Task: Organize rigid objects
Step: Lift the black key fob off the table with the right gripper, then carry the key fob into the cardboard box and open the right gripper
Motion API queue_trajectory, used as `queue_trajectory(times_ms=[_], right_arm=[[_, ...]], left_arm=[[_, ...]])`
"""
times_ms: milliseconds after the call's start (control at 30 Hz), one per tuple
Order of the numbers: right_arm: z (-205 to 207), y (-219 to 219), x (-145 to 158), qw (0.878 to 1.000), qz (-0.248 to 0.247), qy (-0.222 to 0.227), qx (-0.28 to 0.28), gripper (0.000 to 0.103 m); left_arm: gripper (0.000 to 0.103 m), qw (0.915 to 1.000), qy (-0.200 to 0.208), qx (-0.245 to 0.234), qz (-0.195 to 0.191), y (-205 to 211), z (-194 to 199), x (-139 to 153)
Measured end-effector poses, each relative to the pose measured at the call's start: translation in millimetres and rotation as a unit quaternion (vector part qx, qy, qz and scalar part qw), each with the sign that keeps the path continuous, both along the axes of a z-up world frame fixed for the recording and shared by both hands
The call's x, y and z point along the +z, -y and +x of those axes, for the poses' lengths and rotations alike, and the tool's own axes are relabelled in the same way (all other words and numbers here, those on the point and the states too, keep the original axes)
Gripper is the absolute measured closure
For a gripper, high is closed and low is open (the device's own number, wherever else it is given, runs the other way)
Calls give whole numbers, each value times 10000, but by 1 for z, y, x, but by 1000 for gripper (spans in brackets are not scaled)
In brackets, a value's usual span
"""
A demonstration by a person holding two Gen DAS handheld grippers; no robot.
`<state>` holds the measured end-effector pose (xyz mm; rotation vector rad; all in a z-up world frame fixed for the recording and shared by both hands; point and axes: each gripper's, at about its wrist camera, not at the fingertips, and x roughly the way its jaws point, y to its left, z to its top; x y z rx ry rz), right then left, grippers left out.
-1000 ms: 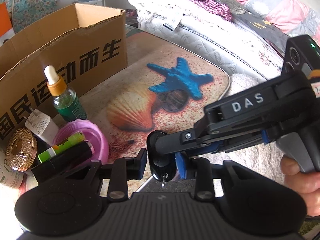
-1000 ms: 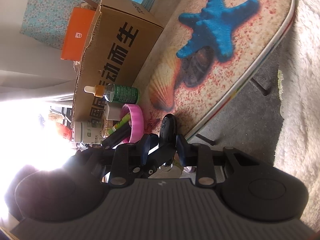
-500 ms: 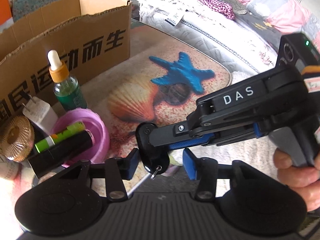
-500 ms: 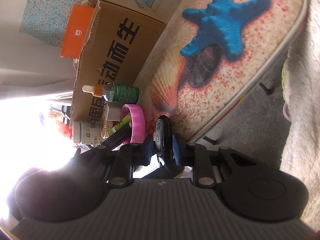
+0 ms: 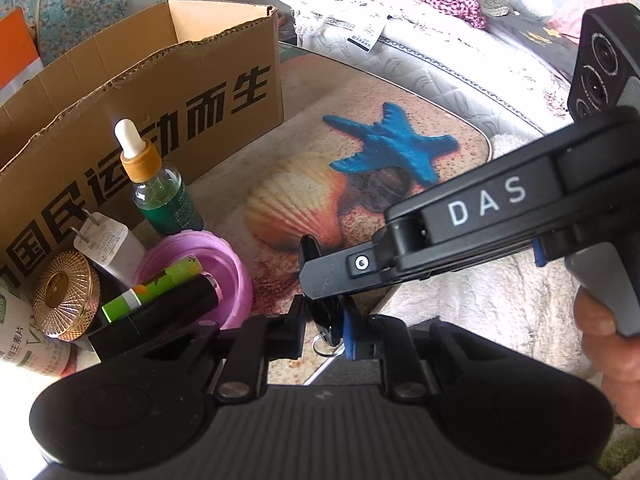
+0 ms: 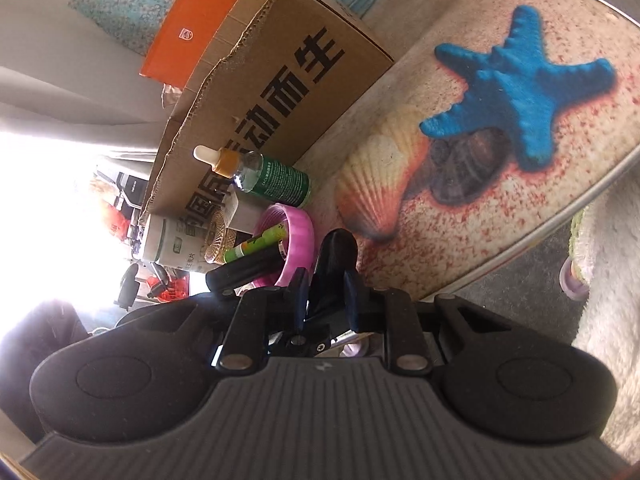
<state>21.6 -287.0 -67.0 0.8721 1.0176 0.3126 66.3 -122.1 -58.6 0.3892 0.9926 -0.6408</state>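
A black key fob [image 5: 325,320] with a small metal ring hangs over the near edge of the seashell-print table [image 5: 400,208]. My left gripper [image 5: 323,322] is closing on its lower part and both pads touch it. My right gripper [image 5: 320,280] reaches in from the right, held by a hand [image 5: 600,340], and clamps the same fob higher up. In the right wrist view, the fob [image 6: 336,252] stands upright between the shut pads of the right gripper [image 6: 326,298].
An open cardboard box [image 5: 160,92] stands at the back left. In front of it are a green dropper bottle [image 5: 164,200], a white plug [image 5: 108,248], a gold round lid [image 5: 66,294] and a pink bowl [image 5: 238,276] holding a green tube and a black cylinder. Bedding lies behind.
The left jaws stood apart beside the fob half a second ago and have now closed onto it. The right gripper has rolled, turning the fob edge-on, and lifted a little.
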Motion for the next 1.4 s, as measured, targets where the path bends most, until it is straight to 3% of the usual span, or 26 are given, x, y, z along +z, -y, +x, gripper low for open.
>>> queue_trajectory(times_ms=[467,833,1100,1400], right_arm=[[4,7,-20,9982,476,-237,-273,82],[-3,18,-7,9976,604,70,-334,84],[-3,18,32,9970,431,609,-209,84],[53,-21,117,9844,360,1587,667,85]], left_arm=[[83,9978,484,-64,440,17,-12,0],[83,9947,835,-134,594,30,-22,16],[82,9908,1289,74,416,25,-26,53],[81,9777,1850,988,101,-25,6,127]])
